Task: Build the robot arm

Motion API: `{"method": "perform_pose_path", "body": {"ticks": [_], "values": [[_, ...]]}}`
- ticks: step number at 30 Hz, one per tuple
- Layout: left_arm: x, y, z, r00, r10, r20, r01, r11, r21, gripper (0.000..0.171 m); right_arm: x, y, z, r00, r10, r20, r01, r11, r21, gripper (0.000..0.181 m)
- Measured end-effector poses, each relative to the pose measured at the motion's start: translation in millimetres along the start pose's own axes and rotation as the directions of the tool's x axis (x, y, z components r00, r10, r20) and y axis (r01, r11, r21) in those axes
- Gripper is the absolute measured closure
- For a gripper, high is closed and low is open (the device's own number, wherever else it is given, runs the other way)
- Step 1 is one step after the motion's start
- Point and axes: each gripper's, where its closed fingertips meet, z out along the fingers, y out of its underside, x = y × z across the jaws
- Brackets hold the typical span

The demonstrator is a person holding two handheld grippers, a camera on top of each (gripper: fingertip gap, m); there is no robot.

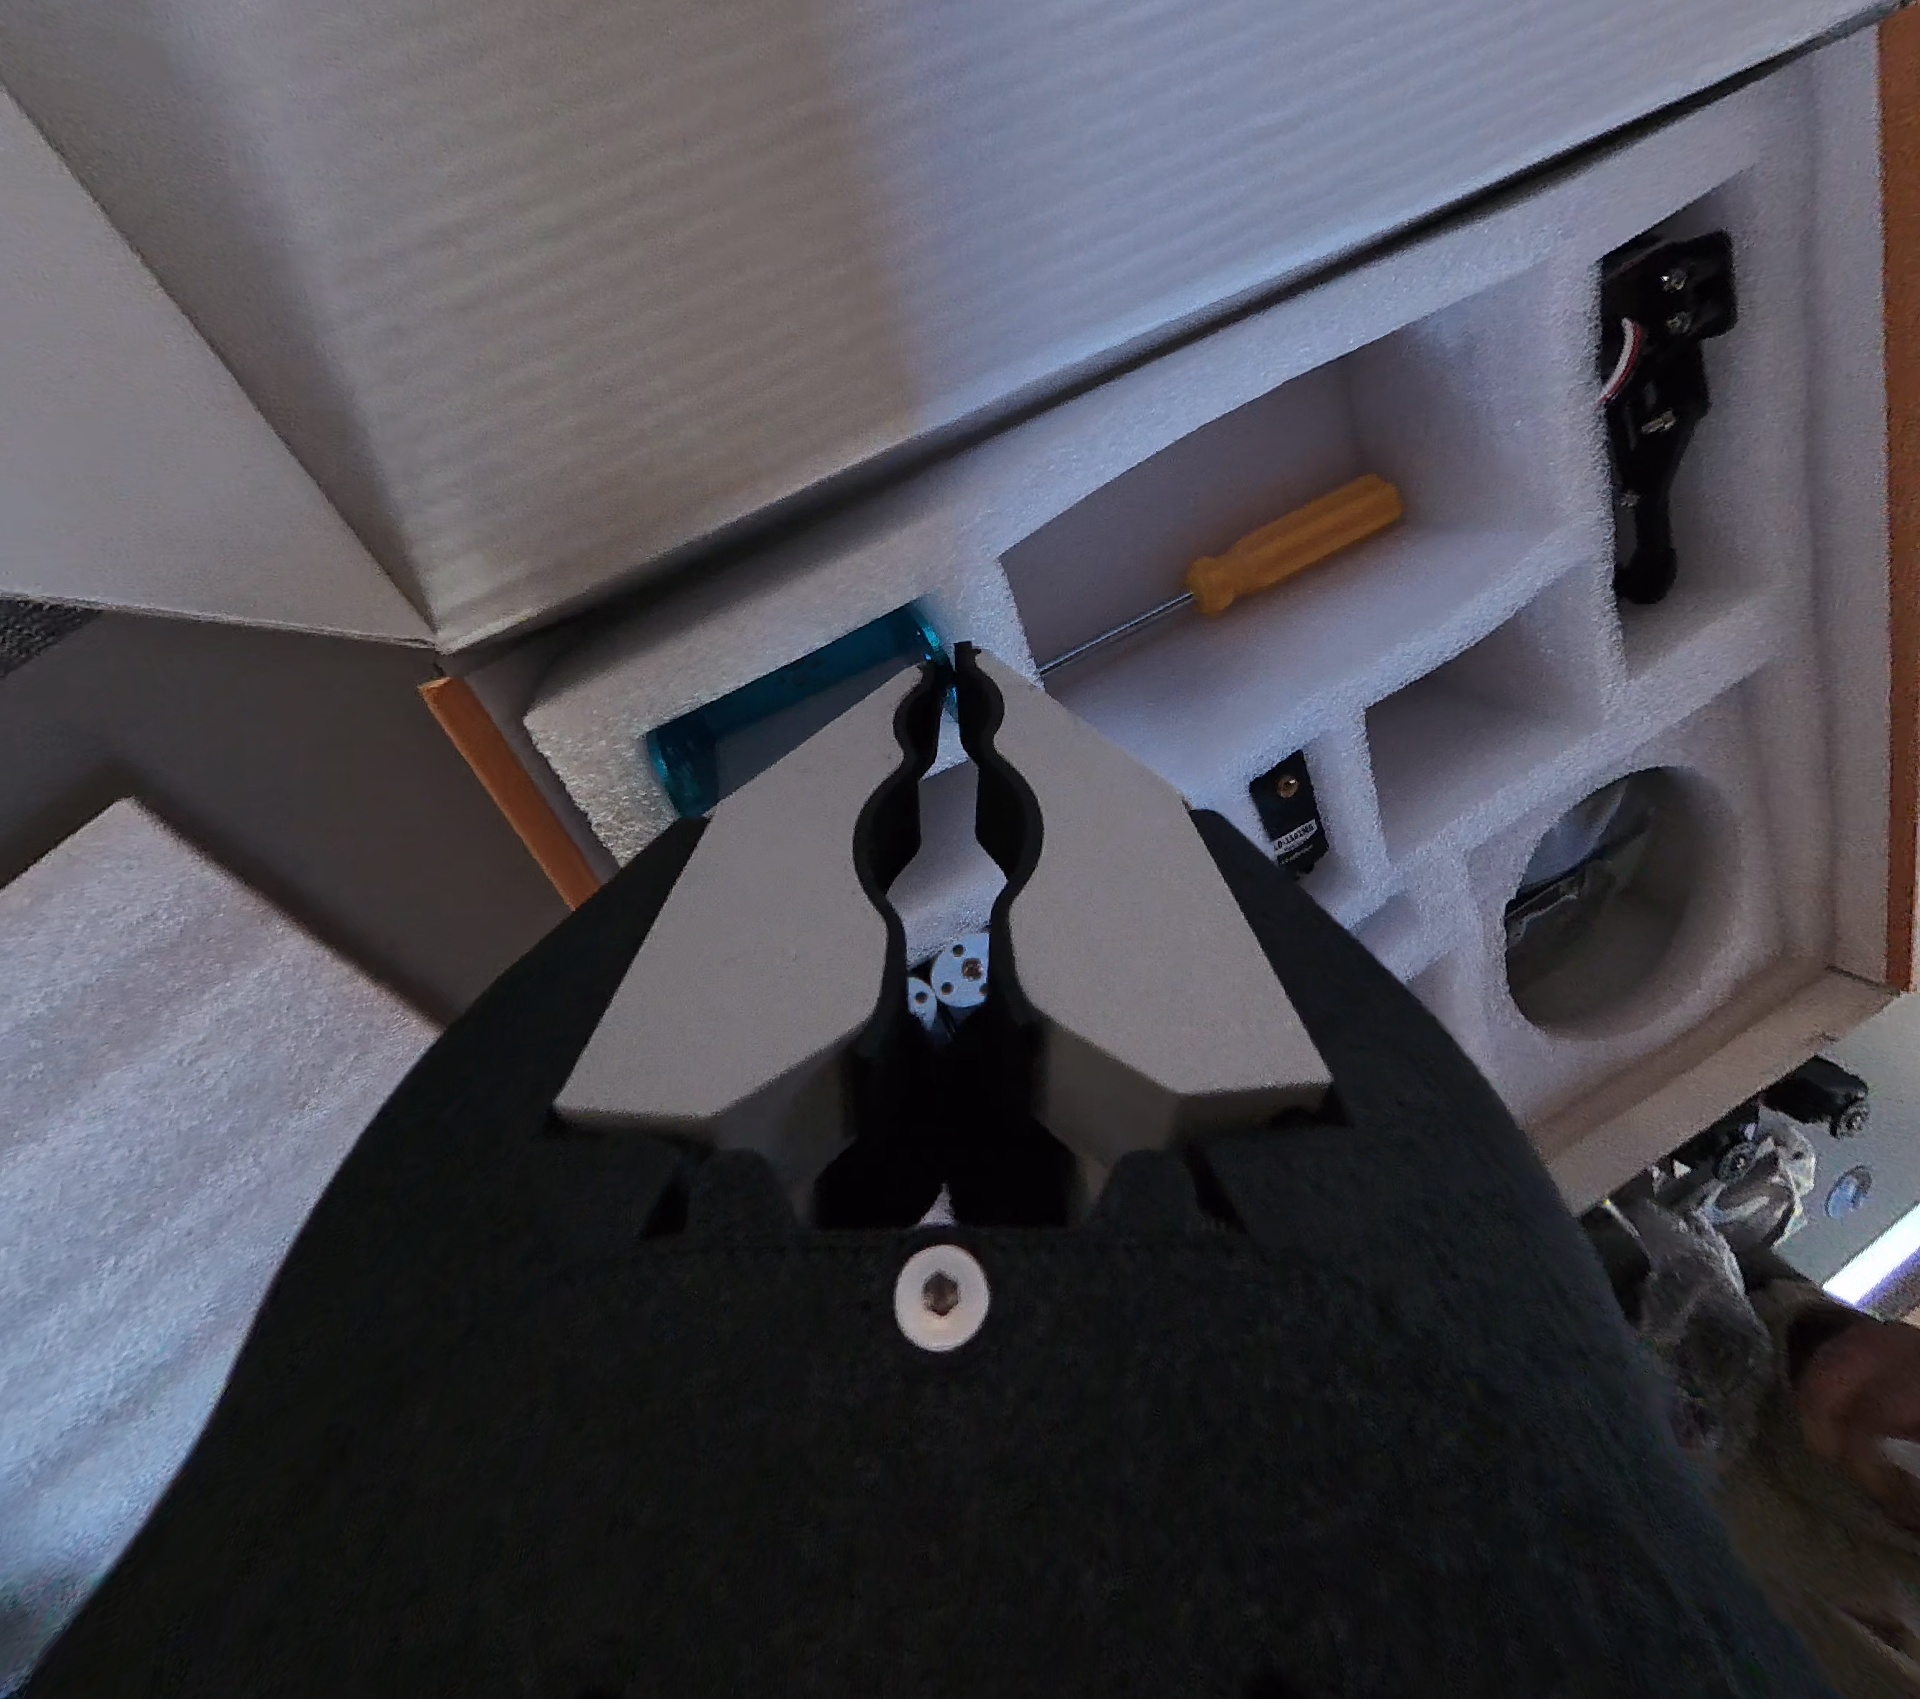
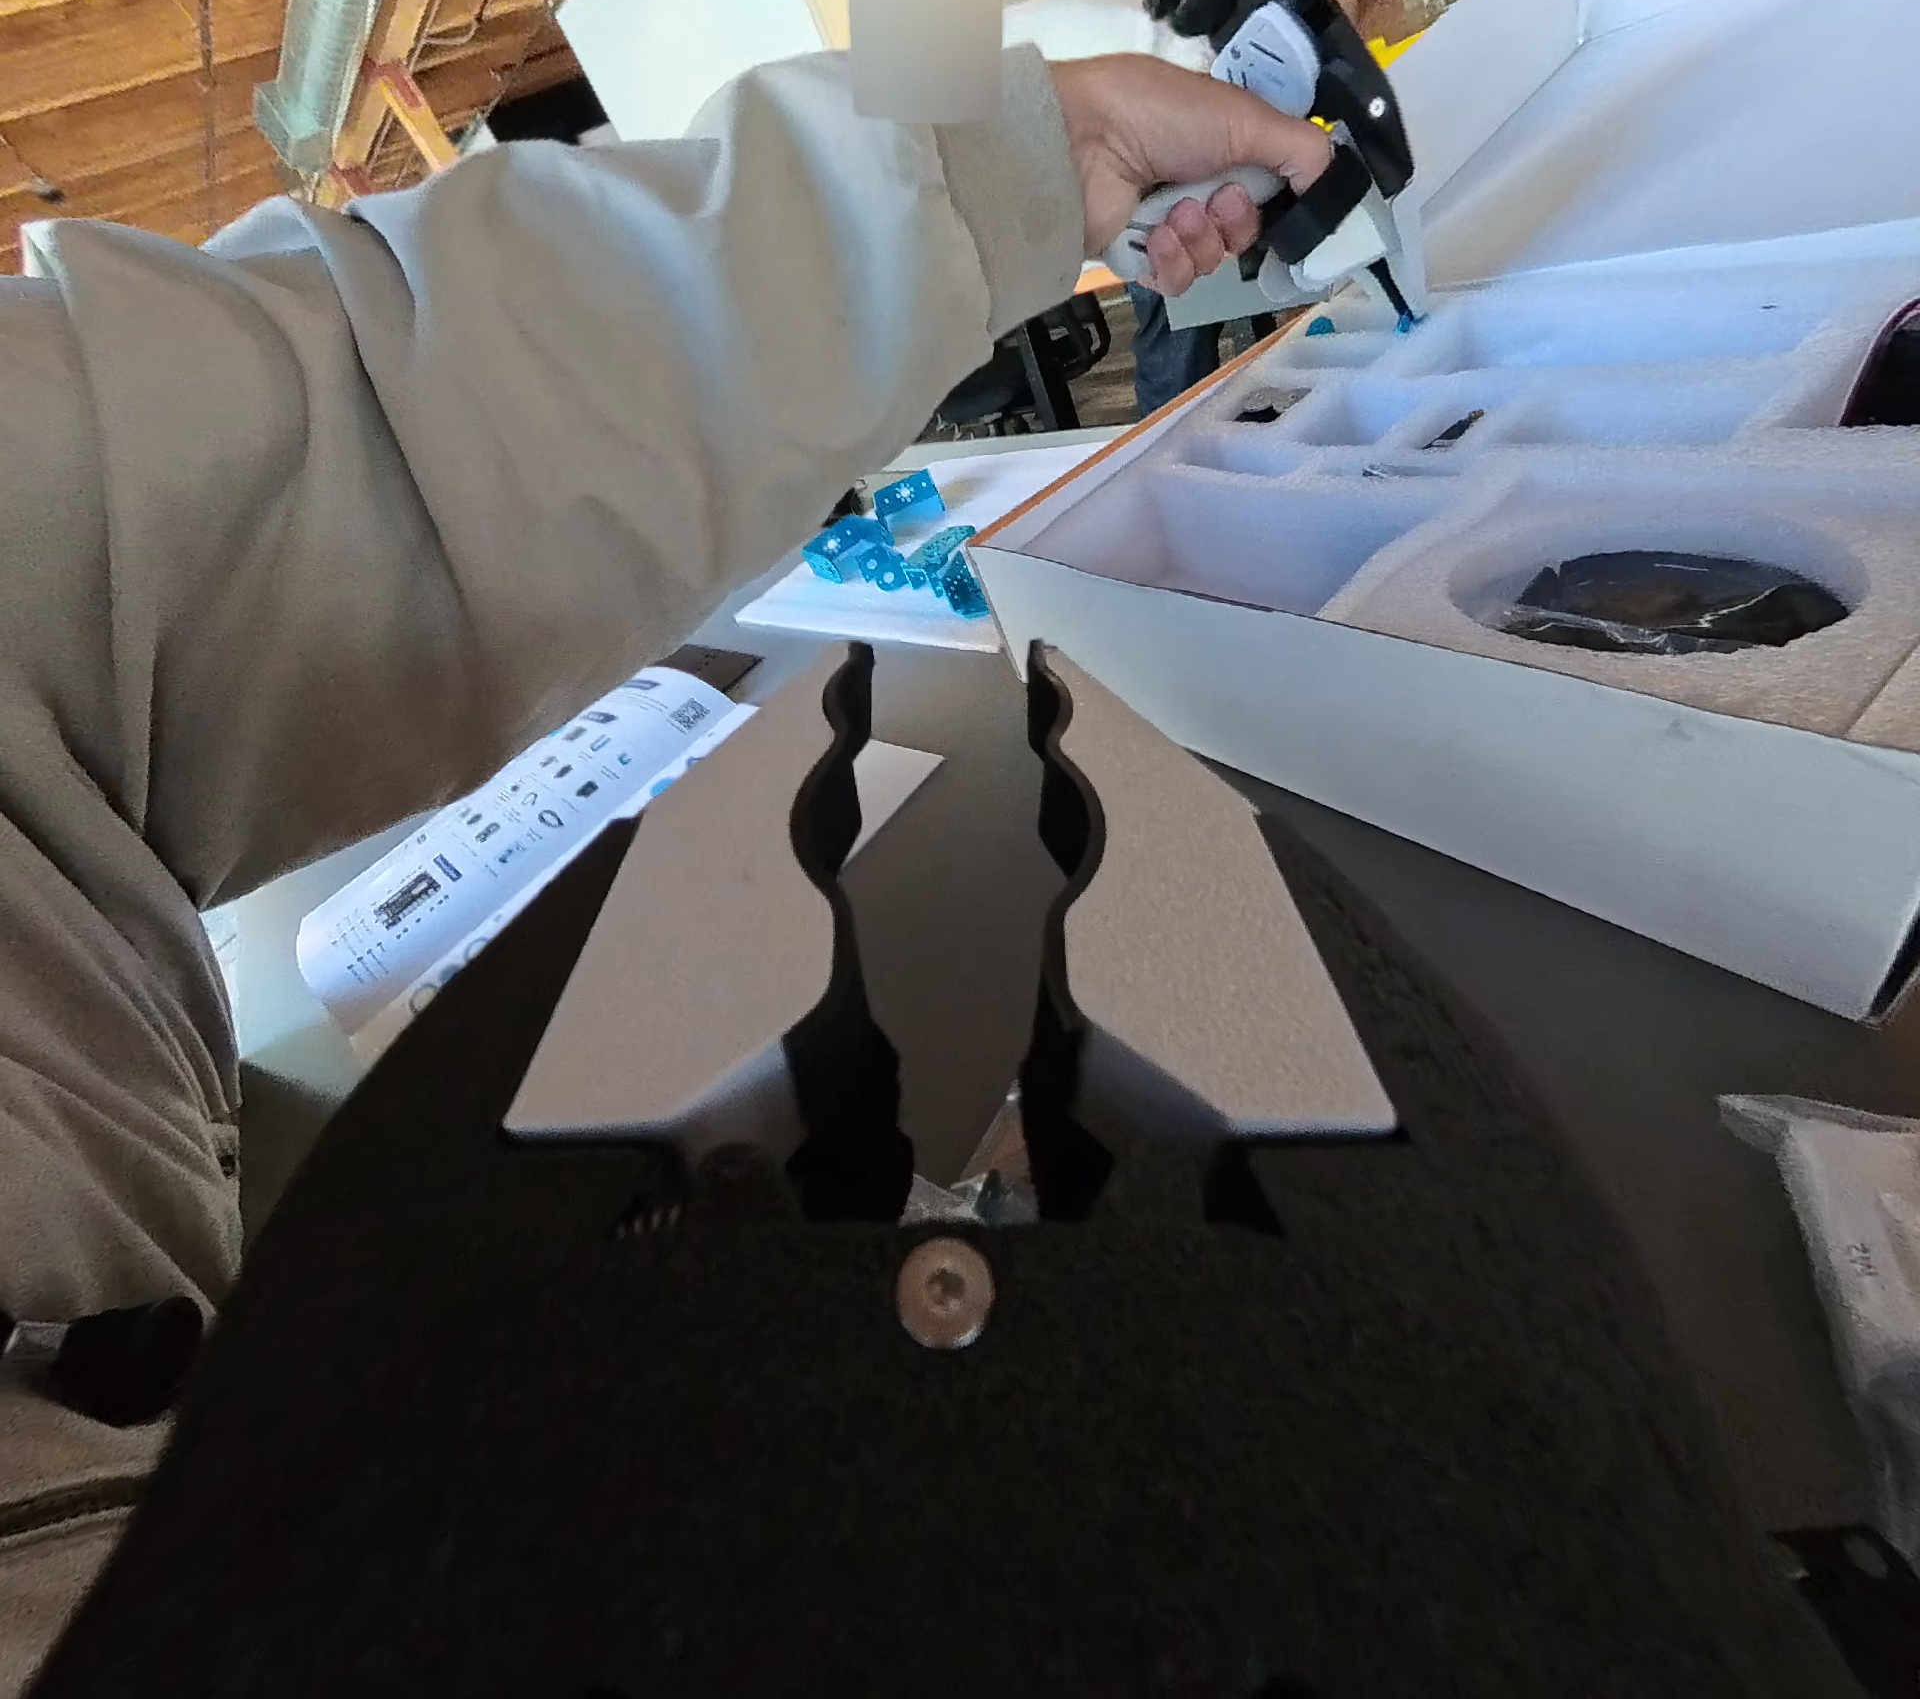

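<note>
My left gripper point(image 1: 956, 662) is shut, its tips at the collar end of a blue-handled screwdriver point(image 1: 790, 714) that lies in a slot of the white foam insert point(image 1: 1195, 423). The tips seem to pinch its thin neck, which they hide. The right wrist view shows this gripper point(image 2: 1397, 309) held by a person's hand point(image 2: 1164, 143), tips down in the foam. My right gripper point(image 2: 945, 662) is open and empty. It hovers over the dark table by the near corner of the white box point(image 2: 1455, 745).
The foam holds a yellow screwdriver point(image 1: 1299, 543), a black bracket part point(image 1: 1662, 413), a small black servo point(image 1: 1285, 818) and a bagged item in a round pocket point(image 1: 1621, 880). The box lid point(image 1: 727, 195) stands open behind. Blue brackets point(image 2: 894, 548) and a leaflet point(image 2: 520, 828) lie left of the box. The tips of one gripper are about 40 cm away from the tips of the other.
</note>
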Motion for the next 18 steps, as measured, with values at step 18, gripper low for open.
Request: {"method": "perform_pose_path", "body": {"ticks": [18], "values": [[6, -4, -9, 0.924, 0.319, 0.21, -0.312, 0.948, -0.063, 0.171, 54, -69, 51, 0.927, -0.371, -0.052, 0.315, 0.849, -0.424, 0.153]]}}
